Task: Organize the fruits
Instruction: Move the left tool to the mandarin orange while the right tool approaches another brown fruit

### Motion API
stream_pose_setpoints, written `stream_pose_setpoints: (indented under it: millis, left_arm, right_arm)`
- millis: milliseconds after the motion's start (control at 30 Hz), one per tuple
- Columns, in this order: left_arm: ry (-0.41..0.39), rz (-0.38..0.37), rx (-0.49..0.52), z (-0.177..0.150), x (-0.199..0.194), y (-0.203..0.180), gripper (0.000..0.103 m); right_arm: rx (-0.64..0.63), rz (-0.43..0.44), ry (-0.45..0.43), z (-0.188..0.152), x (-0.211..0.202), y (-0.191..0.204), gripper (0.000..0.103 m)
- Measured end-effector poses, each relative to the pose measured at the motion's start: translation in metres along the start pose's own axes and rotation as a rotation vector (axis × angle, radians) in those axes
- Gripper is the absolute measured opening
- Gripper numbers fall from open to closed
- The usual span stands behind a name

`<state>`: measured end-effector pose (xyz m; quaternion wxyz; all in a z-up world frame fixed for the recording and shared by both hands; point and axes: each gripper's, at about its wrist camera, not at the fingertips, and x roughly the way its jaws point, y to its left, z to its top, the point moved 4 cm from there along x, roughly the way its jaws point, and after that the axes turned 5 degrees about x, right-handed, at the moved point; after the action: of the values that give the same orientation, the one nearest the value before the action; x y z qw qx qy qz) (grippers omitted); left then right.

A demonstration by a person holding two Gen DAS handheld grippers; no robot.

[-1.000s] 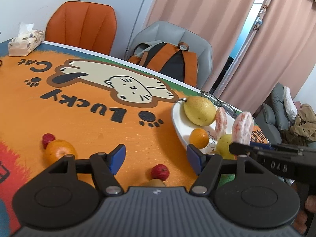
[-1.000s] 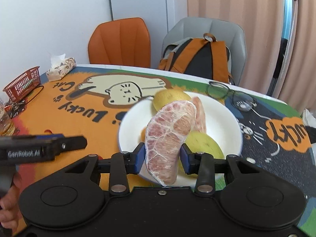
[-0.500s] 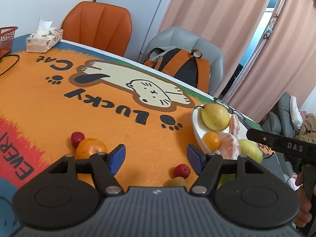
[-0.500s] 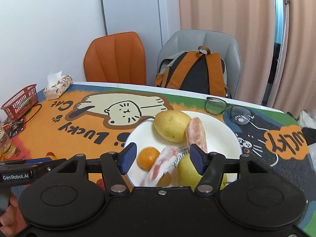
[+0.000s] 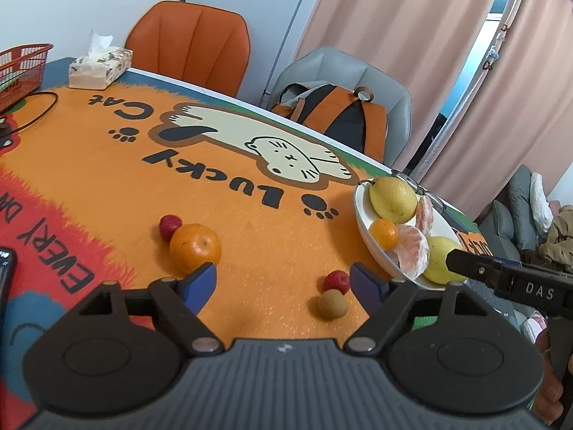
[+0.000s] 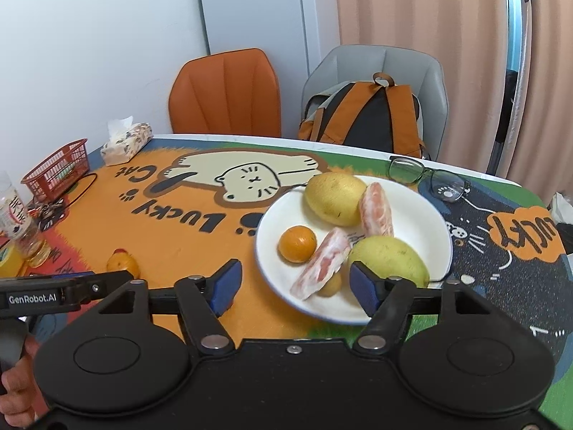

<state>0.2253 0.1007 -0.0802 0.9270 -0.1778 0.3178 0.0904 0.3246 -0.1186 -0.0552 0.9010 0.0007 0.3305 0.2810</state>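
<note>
My right gripper hovers over the near rim of the white plate, its jaws opening and touching nothing. A peeled pomelo segment lies in the plate below them, beside a small orange, two yellow fruits and another segment. My left gripper is over the mat, jaws opening with nothing between them. An orange and a red berry lie just beyond its left pad. A second red berry and a brown longan sit by its right pad.
Glasses lie behind the plate. A red basket, tissue box, bottle and cable crowd the far left. A phone sits at the left edge. Two chairs and a backpack stand beyond the table.
The right gripper let go of the pomelo segment, which now lies in the plate, and drew back with wider jaws. The left gripper shifted away from the plate and its jaws widened.
</note>
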Motion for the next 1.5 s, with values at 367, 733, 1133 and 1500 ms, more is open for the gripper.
stream_pose_setpoints:
  millis: [367,733,1133,1500]
  left_arm:
    - [0.003,0.038,0.007,-0.011,-0.043,0.007,0.088]
    - [0.008,0.059,0.036,-0.011,-0.081,0.022,0.089]
    - [-0.017,0.078,0.0,-0.008,-0.093,0.041,0.089]
    - [-0.012,0.099,-0.002,-0.008,-0.068,0.043,0.089]
  right_arm:
    - [0.037,0.042,-0.006,-0.02,-0.037,0.014,0.081]
    - [0.073,0.062,-0.028,-0.038,-0.066,0.03,0.096]
    - [0.108,0.078,-0.015,-0.046,-0.068,0.041,0.098]
    - [0.145,0.117,-0.011,-0.046,-0.046,0.031,0.098]
